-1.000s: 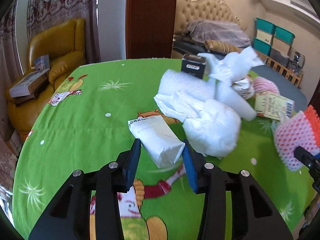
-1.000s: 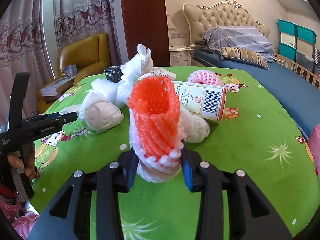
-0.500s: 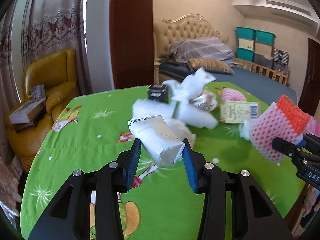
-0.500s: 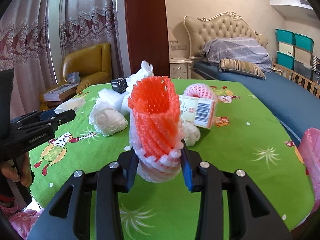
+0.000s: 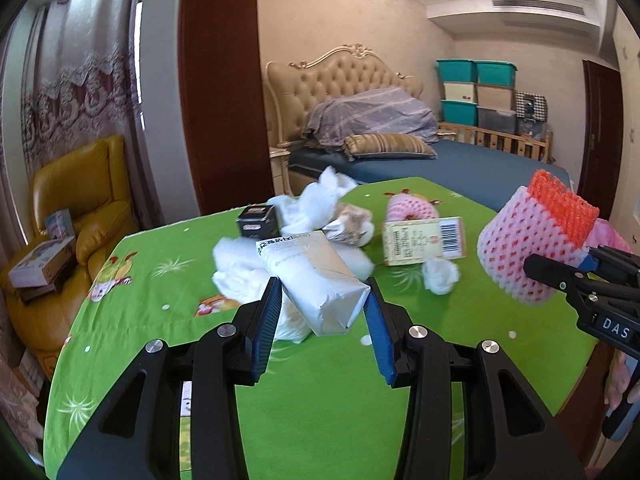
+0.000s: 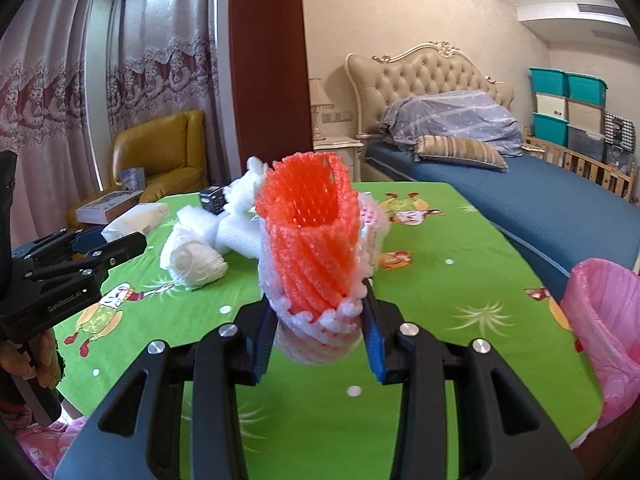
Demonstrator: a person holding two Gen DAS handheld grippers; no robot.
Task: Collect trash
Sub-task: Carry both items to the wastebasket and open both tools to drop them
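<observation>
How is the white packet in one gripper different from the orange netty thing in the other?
The white packet is a smooth, closed, blocky wrap with printed writing at one end; the orange foam net is a holey tube, open at the top. The packet is plain white; the net is orange inside a pink-white net. The left gripper clamps the packet, the right gripper the net. Both are held up above the green tablecloth.

A table draped in a bright green cartoon-print cloth carries crumpled white foam wrapping, a small black box, a barcoded printed card and a pink foam net ring.
</observation>
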